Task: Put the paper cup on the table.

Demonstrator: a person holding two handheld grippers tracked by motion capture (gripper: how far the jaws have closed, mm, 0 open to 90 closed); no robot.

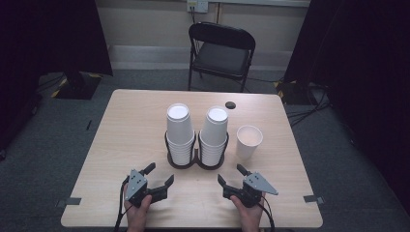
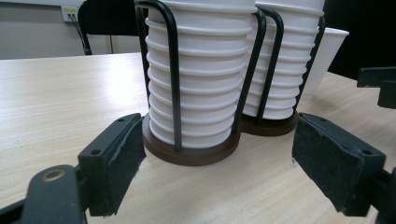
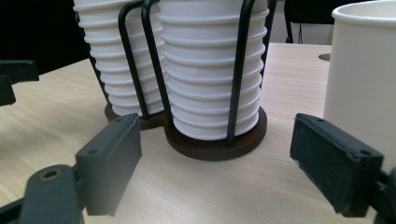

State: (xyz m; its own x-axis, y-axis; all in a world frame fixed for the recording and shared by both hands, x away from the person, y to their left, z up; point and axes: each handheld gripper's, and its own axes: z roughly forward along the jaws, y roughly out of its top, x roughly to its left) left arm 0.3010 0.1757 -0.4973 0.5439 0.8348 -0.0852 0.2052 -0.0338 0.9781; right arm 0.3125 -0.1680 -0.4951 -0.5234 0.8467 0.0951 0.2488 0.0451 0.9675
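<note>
1. A double wire cup holder (image 1: 197, 158) stands near the middle of the light wooden table (image 1: 125, 130); every place below is given from this holder.
2. The holder has two round dark bases joined side by side, each with black wire hoops rising around a stack of upturned white paper cups.
3. The left cup stack (image 1: 180, 130) fills the holder's left ring, and the right cup stack (image 1: 214, 133) fills its right ring; both rise well above the wire hoops.
4. A single white cup (image 1: 248, 141) stands upright and mouth-up just beside the holder on its right, apart from the wire.
5. The left gripper (image 1: 158, 175) sits on the person's side of the holder, near its left base, with its jaws spread wide and nothing between them.
6. In the left gripper view, the left base (image 2: 191, 156) lies between and beyond the two black padded jaws, not touched by either.
7. The right gripper (image 1: 231, 175) sits on the person's side of the holder, near its right base, jaws likewise spread wide and empty.
8. In the right gripper view, the right base (image 3: 215, 144) lies ahead between the jaws, and the single cup rises close behind the right-hand jaw.
9. A small dark round hole (image 1: 230, 105) is in the tabletop beyond the holder, and a black folding chair (image 1: 220, 53) stands farther beyond it, past the table's far edge.
</note>
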